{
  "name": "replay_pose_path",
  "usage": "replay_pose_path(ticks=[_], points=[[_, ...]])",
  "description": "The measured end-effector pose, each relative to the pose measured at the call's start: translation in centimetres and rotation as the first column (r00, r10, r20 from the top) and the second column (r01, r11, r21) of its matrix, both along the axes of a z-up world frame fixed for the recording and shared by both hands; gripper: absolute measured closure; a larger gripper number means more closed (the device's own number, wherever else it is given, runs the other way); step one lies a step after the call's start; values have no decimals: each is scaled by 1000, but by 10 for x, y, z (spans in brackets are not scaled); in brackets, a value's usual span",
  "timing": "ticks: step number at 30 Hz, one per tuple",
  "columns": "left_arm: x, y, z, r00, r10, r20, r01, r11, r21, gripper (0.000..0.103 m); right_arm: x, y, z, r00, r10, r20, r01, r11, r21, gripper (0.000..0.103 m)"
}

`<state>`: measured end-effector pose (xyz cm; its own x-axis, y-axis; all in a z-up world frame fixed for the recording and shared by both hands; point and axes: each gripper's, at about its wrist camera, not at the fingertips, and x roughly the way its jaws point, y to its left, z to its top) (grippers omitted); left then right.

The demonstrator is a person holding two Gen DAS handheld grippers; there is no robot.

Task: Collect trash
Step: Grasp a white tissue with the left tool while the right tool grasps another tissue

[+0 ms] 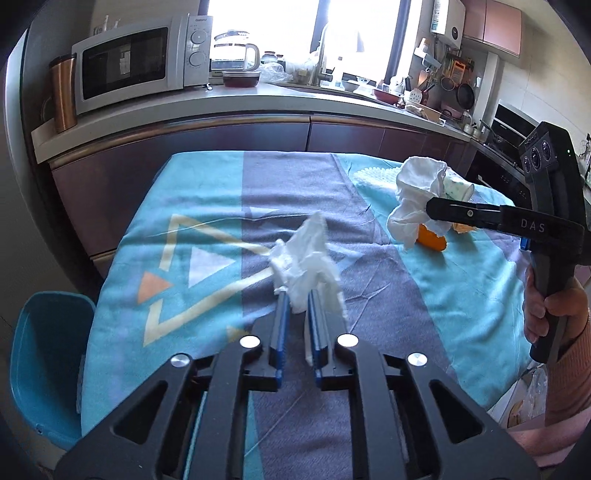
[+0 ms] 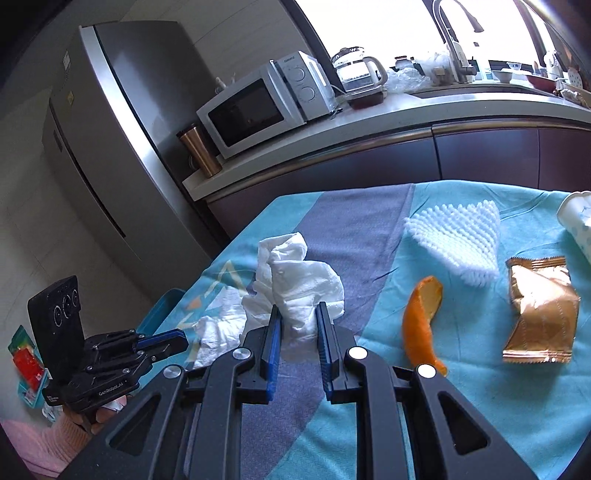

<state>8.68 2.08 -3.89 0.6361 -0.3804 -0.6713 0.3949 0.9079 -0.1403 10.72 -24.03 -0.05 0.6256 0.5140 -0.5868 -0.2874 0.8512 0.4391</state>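
Left gripper (image 1: 295,299) low over the tablecloth (image 1: 207,206), blue pads (image 1: 281,317) clamped on a crumpled tissue (image 1: 306,258), nearly closed. Right gripper (image 2: 297,314) further toward the tablecloth's right side, lifted off it, pads (image 2: 274,332) pinching a second tissue wad (image 2: 295,280) that hangs clear of the cloth. Right hand (image 1: 554,314) wrapped around the handle, pink sleeve at the wrist. Left hand barely visible under its handle, fingers (image 2: 99,415) only partly seen

Blown-out window (image 1: 306,33) backlight, fisheye-warped edges
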Motion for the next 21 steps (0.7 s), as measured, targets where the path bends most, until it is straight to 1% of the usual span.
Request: replay_pose_path(ticks=[1, 5, 6, 8, 11, 13, 16, 19, 21], points=[[-2, 4, -1, 1000, 11, 2, -11, 1000, -1, 75, -1, 3, -2, 1000, 3, -4, -3, 1000, -4, 86], [-5, 13, -3, 1000, 11, -12, -12, 999, -51, 68, -4, 8, -7, 1000, 5, -15, -5, 1000, -8, 86], [-3, 11, -3, 1000, 5, -13, -6, 999, -54, 66, -3, 9, -8, 1000, 1, -18, -1, 1000, -11, 86], [-1, 4, -3, 1000, -21, -16, 19, 998, -67, 60, -3, 9, -10, 1000, -4, -25, 4, 1000, -2, 86], [6, -10, -4, 998, -59, -26, 56, 995, -83, 60, -5, 7, -12, 999, -17, -28, 17, 1000, 6, 86], [13, -20, -8, 997, -65, -41, 62, 995, -78, 59, -6, 6, -14, 999, -25, -32, 25, 1000, 9, 85], [29, -31, -19, 992, -73, -102, 64, 994, -84, 59, -7, 5, -19, 999, -30, -45, 31, 999, 13, 85], [44, -37, -33, 981, -66, -180, 49, 994, -93, 62, -8, 4, -23, 998, -34, -55, 34, 999, 14, 85], [46, -37, -35, 980, -57, -189, 39, 994, -99, 69, -9, 4, -25, 998, -36, -57, 37, 999, 17, 85]])
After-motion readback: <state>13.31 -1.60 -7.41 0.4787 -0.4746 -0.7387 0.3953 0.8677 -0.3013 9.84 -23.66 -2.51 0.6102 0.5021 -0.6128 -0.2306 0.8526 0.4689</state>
